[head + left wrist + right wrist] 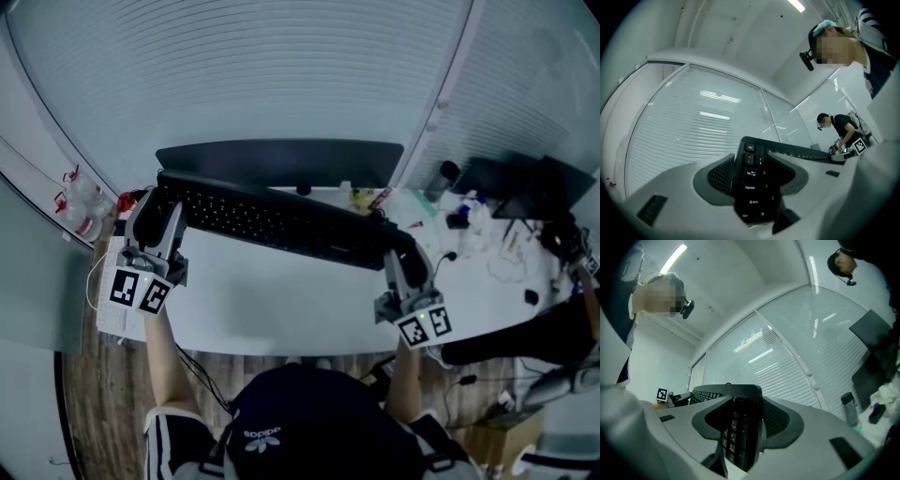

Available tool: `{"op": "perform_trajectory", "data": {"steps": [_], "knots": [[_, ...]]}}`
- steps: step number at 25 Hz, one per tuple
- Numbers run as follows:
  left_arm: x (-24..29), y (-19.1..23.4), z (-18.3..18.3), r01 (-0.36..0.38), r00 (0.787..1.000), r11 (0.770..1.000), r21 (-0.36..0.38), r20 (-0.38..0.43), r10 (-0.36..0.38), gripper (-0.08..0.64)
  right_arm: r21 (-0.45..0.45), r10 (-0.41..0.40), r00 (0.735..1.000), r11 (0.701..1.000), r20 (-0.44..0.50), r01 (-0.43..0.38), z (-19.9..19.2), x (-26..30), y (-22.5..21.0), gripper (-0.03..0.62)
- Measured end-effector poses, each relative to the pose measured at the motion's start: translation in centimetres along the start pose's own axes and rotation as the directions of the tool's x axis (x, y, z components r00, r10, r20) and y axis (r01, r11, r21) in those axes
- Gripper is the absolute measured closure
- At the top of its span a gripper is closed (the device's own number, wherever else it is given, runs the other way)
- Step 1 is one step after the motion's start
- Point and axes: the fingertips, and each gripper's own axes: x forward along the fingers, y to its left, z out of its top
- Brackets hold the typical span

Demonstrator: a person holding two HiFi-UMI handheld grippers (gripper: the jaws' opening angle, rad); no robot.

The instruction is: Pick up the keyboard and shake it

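Note:
The black keyboard [281, 221] hangs in the air above the white desk [281, 305], tilted, its left end higher. My left gripper [161, 208] is shut on its left end, and my right gripper [398, 253] is shut on its right end. In the left gripper view the keyboard [757, 187] stands edge-up between the two grey jaws, keys facing right. In the right gripper view the keyboard [740, 427] is clamped the same way, and the left gripper's marker cube [662, 394] shows at its far end.
A dark monitor [281, 161] stands behind the keyboard, before a window with blinds. Bottles, cables and small clutter [469, 220] cover the desk's right part. A white block [111, 305] lies at the desk's left edge. Another person [841, 131] stands farther off.

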Motion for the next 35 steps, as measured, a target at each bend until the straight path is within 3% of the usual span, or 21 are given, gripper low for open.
{"op": "perform_trajectory", "data": {"steps": [20,24,31,35], "knots": [[-0.3,-0.1,-0.1,-0.004,1.000,1.000,-0.027,-0.006,0.004,0.347,-0.015,0.008,1.000,1.000,0.002,-0.008,1.9,-0.1,0.8,0.408],[0.5,0.4,-0.3,-0.007,1.000,1.000,-0.005,-0.024,0.007,0.347,-0.040,0.005,1.000,0.999,-0.008,-0.005,1.8,0.7,0.3,0.408],[0.1,0.3,0.7,-0.015,0.999,0.999,-0.032,0.051,0.016,0.347,-0.013,0.015,0.998,1.000,0.057,-0.015,2.7,0.7,0.9,0.408],[-0.4,0.1,0.4,0.019,1.000,0.998,-0.053,0.023,-0.018,0.353,-0.015,0.011,1.000,1.000,0.011,-0.011,2.9,-0.9,1.4,0.410]]}}
